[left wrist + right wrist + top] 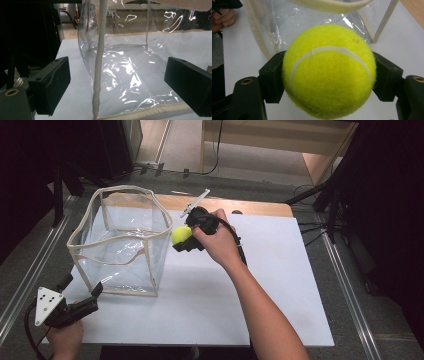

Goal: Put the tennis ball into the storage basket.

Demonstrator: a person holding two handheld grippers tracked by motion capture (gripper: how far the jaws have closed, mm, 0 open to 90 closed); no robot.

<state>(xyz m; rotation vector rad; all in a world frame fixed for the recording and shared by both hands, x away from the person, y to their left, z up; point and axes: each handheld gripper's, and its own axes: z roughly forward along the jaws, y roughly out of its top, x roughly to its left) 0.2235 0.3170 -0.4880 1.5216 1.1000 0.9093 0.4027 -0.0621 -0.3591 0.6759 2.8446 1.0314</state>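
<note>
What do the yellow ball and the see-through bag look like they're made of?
Tennis ball: fuzzy felt with a white seam, matte. Bag: clear soft plastic, probably vinyl, glossy and wrinkled with glare, edged in cream fabric-like binding.

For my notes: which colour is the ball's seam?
White, on the yellow-green tennis ball; clearest in the right gripper view.
</note>
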